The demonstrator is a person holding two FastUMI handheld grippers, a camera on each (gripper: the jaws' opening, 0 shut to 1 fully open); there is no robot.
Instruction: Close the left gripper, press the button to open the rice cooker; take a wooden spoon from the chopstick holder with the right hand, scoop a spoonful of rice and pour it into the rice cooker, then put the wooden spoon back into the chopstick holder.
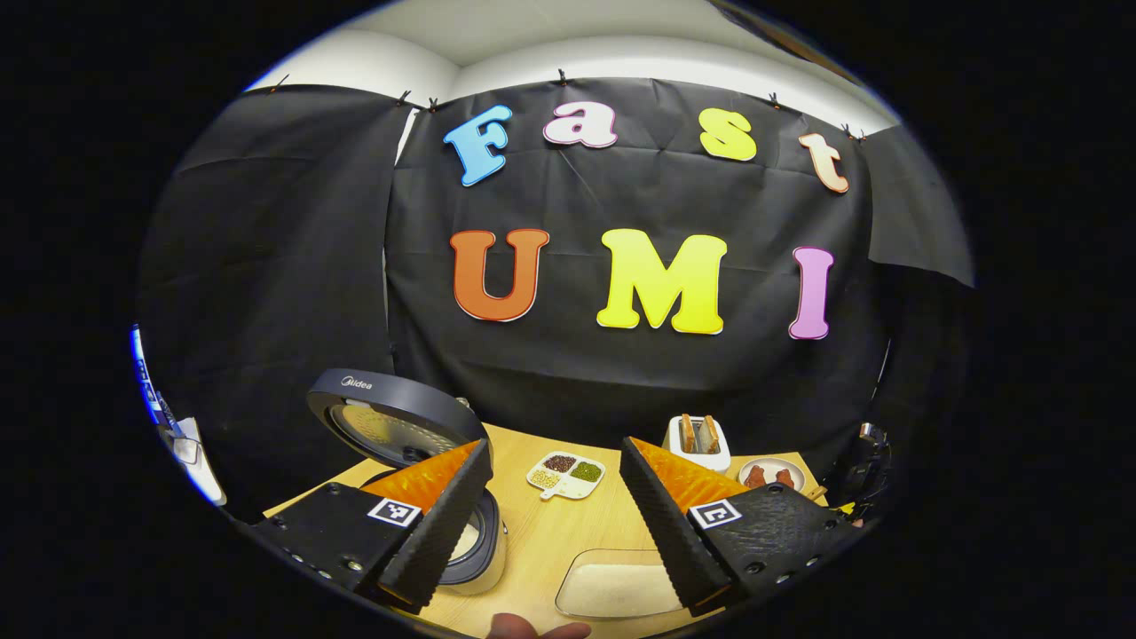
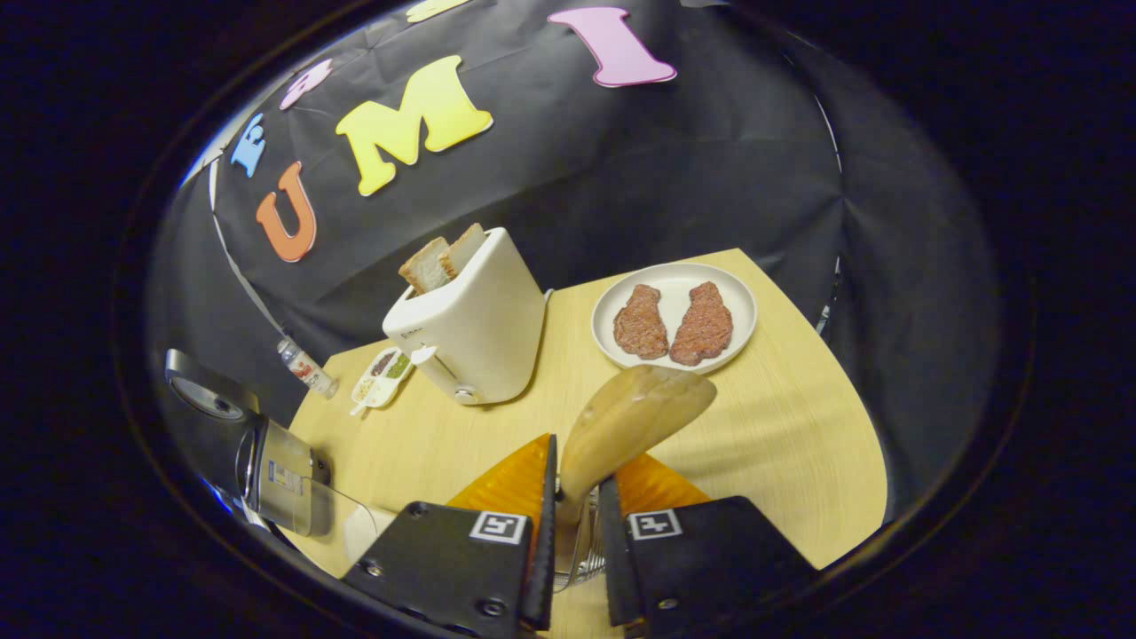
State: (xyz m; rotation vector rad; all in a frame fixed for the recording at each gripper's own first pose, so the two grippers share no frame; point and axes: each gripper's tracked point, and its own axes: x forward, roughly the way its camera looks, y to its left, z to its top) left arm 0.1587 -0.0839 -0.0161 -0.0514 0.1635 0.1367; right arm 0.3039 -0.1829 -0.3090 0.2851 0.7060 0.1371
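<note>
Wooden table (image 2: 781,444) bearing rice cooker (image 1: 475,546), toaster (image 2: 475,328), steak plate (image 2: 674,315) and divided dish (image 1: 566,475)

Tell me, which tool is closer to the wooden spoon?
Right. The right tool is clamped on the wooden spoon, its bowl sticking up between the fingers. The left tool is open over by the open rice cooker, holding nothing.

Bare table (image 2: 781,426) right of toaster (image 2: 475,324); plate (image 2: 674,277) behind.

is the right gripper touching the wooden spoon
Touching. In the right gripper view the right gripper has its fingers closed against the wooden spoon, whose handle runs down between them with no gap showing.
</note>
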